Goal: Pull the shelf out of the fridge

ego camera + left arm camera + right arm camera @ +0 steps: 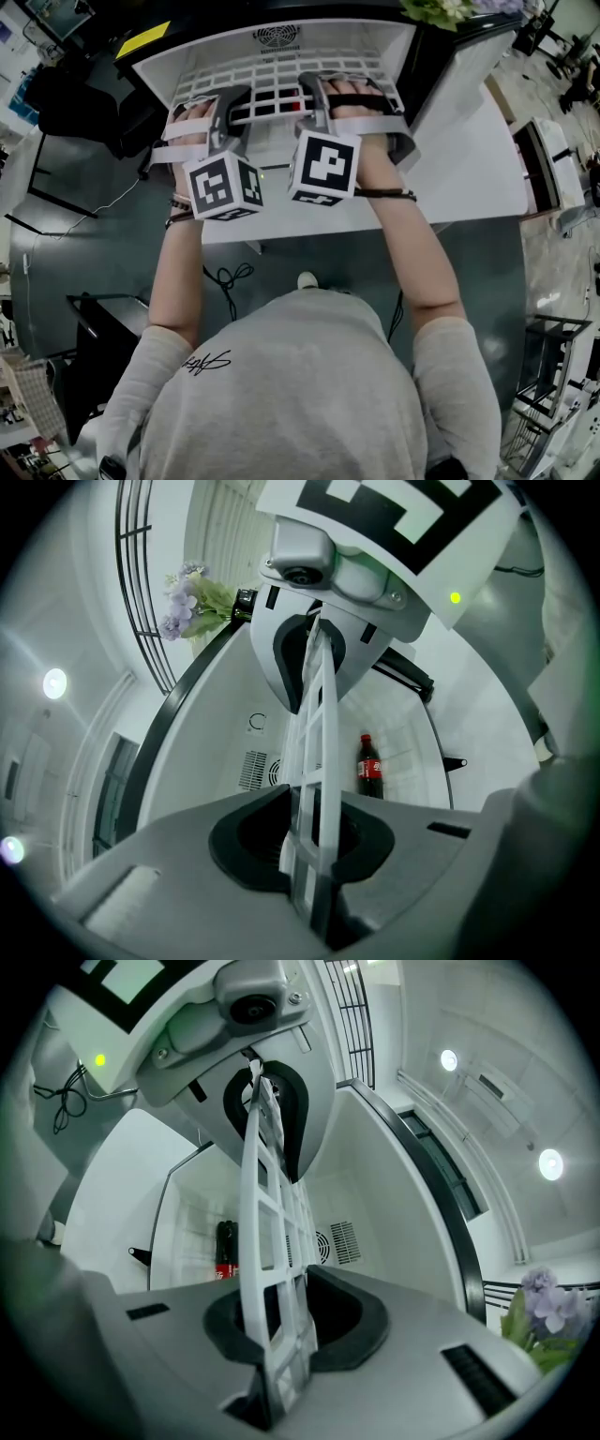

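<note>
A white grid shelf (272, 73) lies level inside the open small fridge (187, 56), its front edge toward me. My left gripper (234, 105) is shut on the left part of that front edge. My right gripper (314, 94) is shut on the right part. The left gripper view shows the shelf (319, 752) edge-on, pinched between my left gripper's (314, 841) dark pads. The same shelf (267, 1232) runs edge-on through my right gripper (286, 1321), pressed between its pads. Each gripper view shows the other gripper clamped farther along the edge.
The fridge stands on a white table (469, 159). A cola bottle (371, 767) stands under the shelf inside the fridge, near the rear vent (342, 1239). Flowers (441, 9) sit on the fridge top. Cables lie on the grey floor (230, 277) below the table.
</note>
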